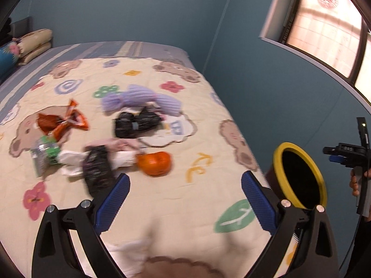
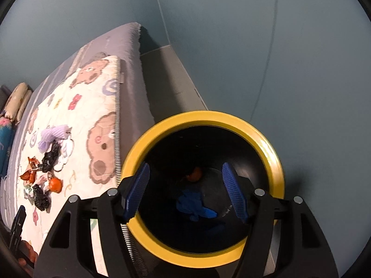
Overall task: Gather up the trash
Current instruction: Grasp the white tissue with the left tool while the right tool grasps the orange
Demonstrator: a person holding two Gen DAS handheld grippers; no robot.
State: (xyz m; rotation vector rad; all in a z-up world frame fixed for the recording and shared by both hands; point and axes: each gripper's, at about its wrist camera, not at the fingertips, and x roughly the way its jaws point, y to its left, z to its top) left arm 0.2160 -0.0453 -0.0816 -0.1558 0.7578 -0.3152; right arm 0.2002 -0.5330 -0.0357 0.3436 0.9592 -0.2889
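Note:
Litter lies on the bed's bear-print blanket (image 1: 185, 208): an orange wrapper (image 1: 69, 122), a black wrapper (image 1: 134, 125), a second black wrapper (image 1: 98, 169), a round orange piece (image 1: 154, 163), a green and silver wrapper (image 1: 44, 153) and white tissue (image 1: 71, 159). My left gripper (image 1: 185, 180) hovers open above the blanket's near part, empty, with the orange piece just beyond it. My right gripper (image 2: 185, 169) is open over the mouth of the yellow-rimmed black bin (image 2: 273, 157), nothing between its fingers. Inside the bin lie a blue crumpled thing (image 2: 194, 205) and an orange thing (image 2: 194, 173).
A purple knitted item (image 1: 139, 99) lies behind the litter. Pillows (image 1: 34, 44) are stacked at the bed's head. The bin (image 1: 277, 162) stands beside the bed's right edge, against the blue wall (image 1: 266, 92). A hand (image 1: 354, 183) holds the other gripper above it. A window (image 1: 324, 27) is upper right.

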